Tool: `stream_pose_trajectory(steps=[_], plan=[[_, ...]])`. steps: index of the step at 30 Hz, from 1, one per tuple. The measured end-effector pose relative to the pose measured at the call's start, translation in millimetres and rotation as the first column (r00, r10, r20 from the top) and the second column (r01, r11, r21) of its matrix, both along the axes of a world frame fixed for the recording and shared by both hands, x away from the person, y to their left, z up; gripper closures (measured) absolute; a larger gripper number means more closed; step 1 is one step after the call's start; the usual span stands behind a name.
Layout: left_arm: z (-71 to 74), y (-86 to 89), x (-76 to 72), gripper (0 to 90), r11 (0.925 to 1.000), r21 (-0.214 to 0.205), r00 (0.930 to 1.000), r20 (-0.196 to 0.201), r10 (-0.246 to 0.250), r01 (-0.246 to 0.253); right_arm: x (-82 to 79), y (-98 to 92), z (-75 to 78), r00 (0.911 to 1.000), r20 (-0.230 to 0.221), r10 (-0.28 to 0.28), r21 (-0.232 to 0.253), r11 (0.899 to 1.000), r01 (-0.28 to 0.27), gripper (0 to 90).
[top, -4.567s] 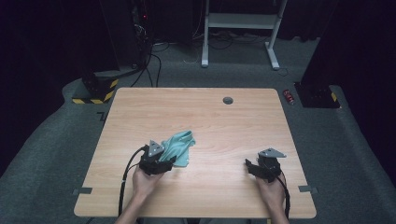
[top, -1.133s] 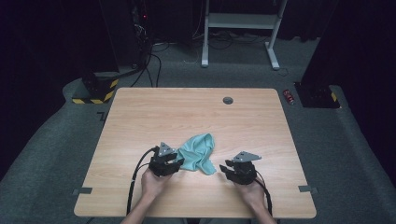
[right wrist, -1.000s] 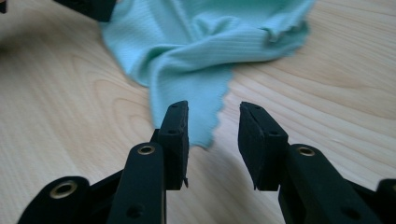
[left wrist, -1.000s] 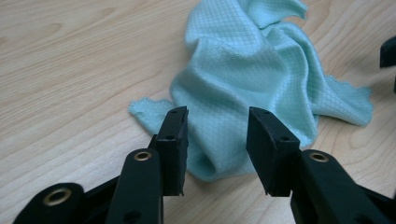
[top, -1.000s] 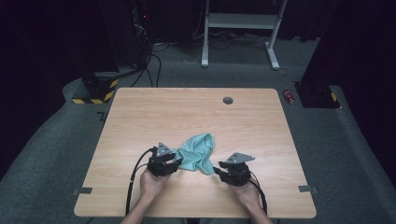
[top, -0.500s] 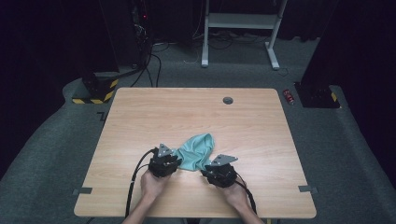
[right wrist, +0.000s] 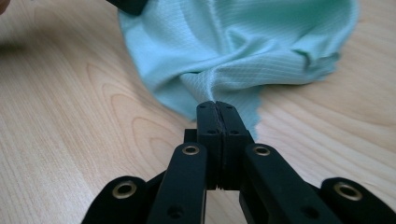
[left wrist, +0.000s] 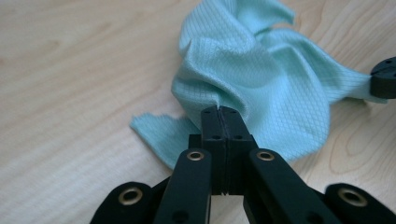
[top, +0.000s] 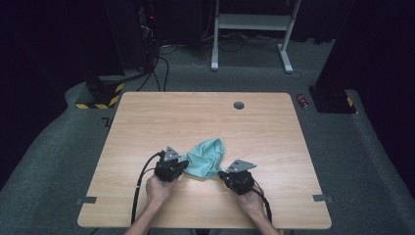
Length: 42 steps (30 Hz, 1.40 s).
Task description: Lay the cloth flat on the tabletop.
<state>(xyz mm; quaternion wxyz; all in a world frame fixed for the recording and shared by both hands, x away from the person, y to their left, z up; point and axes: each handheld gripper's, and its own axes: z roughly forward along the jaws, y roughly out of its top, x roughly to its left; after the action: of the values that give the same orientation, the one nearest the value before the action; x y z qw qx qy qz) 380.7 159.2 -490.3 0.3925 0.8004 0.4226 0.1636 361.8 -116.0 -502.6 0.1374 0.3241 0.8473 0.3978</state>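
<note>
A crumpled teal cloth (top: 206,157) lies on the wooden desk (top: 147,117), low and centre in the high view. The left claw (left wrist: 219,110) is pressed together on a fold at the cloth's lower-left edge. The right claw (right wrist: 216,104) is likewise closed, pinching a bunched fold at the cloth's lower-right edge. Both sets of jaws have just been closing, with fabric between them.

Risks, as a judgement: each claw grips only a thin pinch near its tips, so a quick pull apart could let the cloth slip free from one side. The folds are bunched rather than true corners, so spreading may leave the cloth twisted or doubled over. Lifting unevenly could drag the loose flap (left wrist: 156,133) across the desk and crease it.
</note>
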Motion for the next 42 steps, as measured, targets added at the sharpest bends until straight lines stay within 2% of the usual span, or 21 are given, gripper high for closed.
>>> stream_pose_trajectory(steps=[4, 6, 10, 12, 15, 17, 23, 25, 27, 30, 34, 37, 38, 42], plan=[[10.7, 1.8, 5.6, 89.7, 1.0, -0.006, 0.9998, 0.019, 0.007, -0.007, -0.1, -15.6, 6.3, 0.9997, 0.009, -0.022, 0.021, 1.0, 0.022, 89.6], [11.2, 0.7, 8.2, 89.7, 1.0, -0.004, 0.9998, 0.017, 0.006, -0.006, 0.0, -21.5, 6.0, 0.9994, 0.005, -0.035, 0.026, 0.999, 0.035, 89.6], [0.0, -7.8, 15.7, 89.2, 0.9996, 0.029, 0.9999, -0.011, 0.002, -0.002, 3.5, -23.7, -0.7, 0.9986, -0.022, -0.048, -0.003, 0.999, 0.048, 89.6], [-5.0, -10.9, 16.8, 88.5, 0.9994, 0.035, 0.9999, -0.013, -0.003, 0.004, 7.4, -22.3, -5.4, 0.9971, -0.043, -0.063, -0.018, 0.998, 0.063, 89.2], [-5.6, -10.2, 13.5, 80.9, 0.9995, 0.027, 0.9998, -0.011, -0.015, 0.015, 9.3, -22.6, -6.1, 0.9949, -0.059, -0.082, -0.022, 0.996, 0.081, 82.8], [-2.9, -6.9, 8.6, 75.0, 0.9993, 0.031, 0.9998, 0.0, -0.02, 0.02, 7.9, -23.3, -3.1, 0.9954, -0.048, -0.083, -0.012, 0.997, 0.083, 76.6], [0.9, 10.0, -7.5, 60.0, 0.9996, 0.02, 0.9998, -0.007, -0.019, 0.019, 2.7, -14.9, 7.8, 0.9991, 0.004, -0.043, 0.006, 0.999, 0.043, 66.9], [-3.8, 13.5, -12.2, 57.2, 0.9994, 0.027, 0.9997, -0.019, -0.019, 0.019, 3.1, -7.9, 8.0, 0.9997, 0.004, -0.025, -0.014, 1.0, 0.025, 62.2], [-9.5, 14.5, -15.1, 55.1, 0.9972, 0.07, 0.9993, -0.026, -0.026, 0.028, 5.6, 3.4, 5.9, 1.0, 0.004, 0.002, -0.048, 0.999, -0.002, 57.3], [-16.3, 13.4, -15.4, 53.1, 0.9952, 0.09, 0.9986, -0.041, -0.035, 0.038, 9.8, 14.7, 2.4, 0.9996, 0.013, 0.025, -0.096, 0.995, -0.024, 56.9], [-21.3, 8.7, -11.1, 56.0, 0.9947, 0.098, 0.9984, -0.048, -0.028, 0.033, 15.6, 18.1, -3.5, 0.9994, -0.02, 0.029, -0.133, 0.991, -0.032, 70.1], [-23.1, 5.2, -7.0, 64.7, 0.9955, 0.083, 0.9979, -0.051, -0.041, 0.045, 15.1, 19.0, -4.2, 0.999, -0.013, 0.042, -0.158, 0.987, -0.043, 83.6], [-23.2, 4.3, -6.2, 70.2, 0.9959, 0.075, 0.9972, -0.058, -0.046, 0.051, 15.2, 19.3, -4.1, 0.9987, -0.012, 0.049, -0.163, 0.985, -0.051, 87.4], [-17.5, 0.0, -1.8, 86.8, 0.9947, 0.081, 0.9962, -0.065, -0.058, 0.063, 15.2, 18.7, 0.9, 0.9983, -0.002, 0.058, -0.152, 0.987, -0.057, 88.8]])
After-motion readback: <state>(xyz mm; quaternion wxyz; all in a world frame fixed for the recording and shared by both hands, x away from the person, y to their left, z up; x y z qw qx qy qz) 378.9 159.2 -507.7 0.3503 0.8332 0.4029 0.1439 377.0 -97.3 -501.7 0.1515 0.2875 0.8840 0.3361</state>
